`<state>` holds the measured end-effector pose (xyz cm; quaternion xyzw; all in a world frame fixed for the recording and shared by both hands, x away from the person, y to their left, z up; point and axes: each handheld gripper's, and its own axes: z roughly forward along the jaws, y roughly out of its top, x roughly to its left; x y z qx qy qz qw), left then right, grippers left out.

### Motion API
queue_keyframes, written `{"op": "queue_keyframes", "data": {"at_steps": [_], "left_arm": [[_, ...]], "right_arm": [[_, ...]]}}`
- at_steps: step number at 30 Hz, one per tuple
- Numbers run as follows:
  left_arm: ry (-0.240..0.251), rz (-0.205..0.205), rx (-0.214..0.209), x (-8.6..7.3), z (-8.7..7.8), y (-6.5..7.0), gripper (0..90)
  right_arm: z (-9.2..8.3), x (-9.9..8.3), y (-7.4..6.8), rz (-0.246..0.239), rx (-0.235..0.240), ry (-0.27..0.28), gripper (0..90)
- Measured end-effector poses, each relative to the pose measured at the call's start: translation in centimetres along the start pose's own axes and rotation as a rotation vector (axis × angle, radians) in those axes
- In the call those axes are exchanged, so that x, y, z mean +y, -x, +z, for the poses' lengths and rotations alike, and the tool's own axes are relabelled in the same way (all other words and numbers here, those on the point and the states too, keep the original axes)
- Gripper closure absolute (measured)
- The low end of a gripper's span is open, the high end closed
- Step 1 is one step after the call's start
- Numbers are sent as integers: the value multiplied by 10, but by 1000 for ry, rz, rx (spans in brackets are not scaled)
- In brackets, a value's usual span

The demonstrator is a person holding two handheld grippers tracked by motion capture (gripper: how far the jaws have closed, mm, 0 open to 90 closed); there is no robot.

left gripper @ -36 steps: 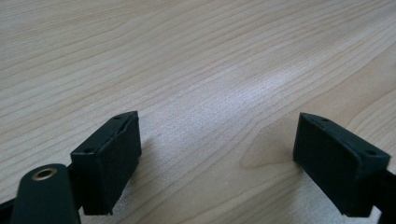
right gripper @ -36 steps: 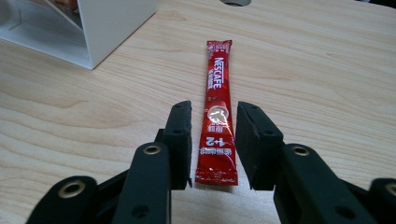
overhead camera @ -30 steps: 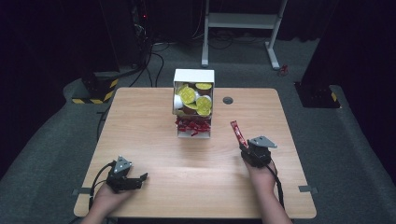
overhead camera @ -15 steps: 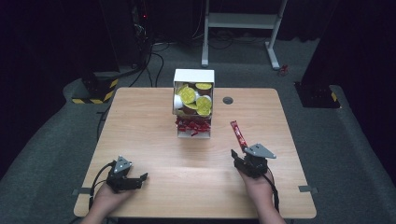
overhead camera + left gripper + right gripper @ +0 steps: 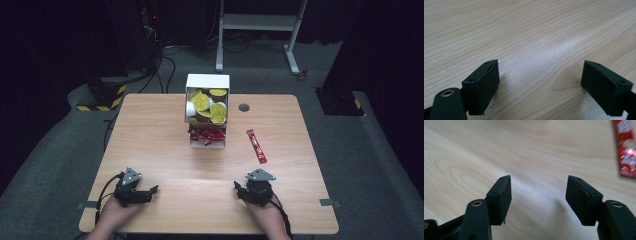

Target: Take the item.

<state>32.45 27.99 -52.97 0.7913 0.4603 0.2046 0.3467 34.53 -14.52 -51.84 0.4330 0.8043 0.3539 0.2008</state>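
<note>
The left tool (image 5: 150,190) rests at the desk's (image 5: 160,145) seven o'clock edge, jaws spread, grasping nothing. At twelve o'clock stands the white dispenser box (image 5: 207,111), yellow-lidded cups above, red sachets below. The red sachet (image 5: 256,146) lies flat at three o'clock, apparently taken out and set down. The right tool (image 5: 239,190), at five o'clock, has just been opening and is released, empty; what's left looks like any further sachets.

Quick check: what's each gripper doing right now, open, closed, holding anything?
Left gripper: open, holding nothing.
Right gripper: jaws just opening, nothing between them; red sachet lies on the table.
</note>
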Motion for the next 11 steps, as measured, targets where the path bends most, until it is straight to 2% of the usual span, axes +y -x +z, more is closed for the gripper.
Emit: {"op": "queue_keyframes", "data": {"at_steps": [1, 4, 11], "left_arm": [[0, 1, 0, 0, 0, 0, 153], [0, 0, 0, 0, 0, 0, 153], [1, -2, 0, 0, 0, 0, 154]], "right_arm": [[4, -2, -1, -18, -5, -25, 332], [7, -2, -2, -5, 10, -30, 296], [7, -2, -3, -8, 13, -31, 281]]}}
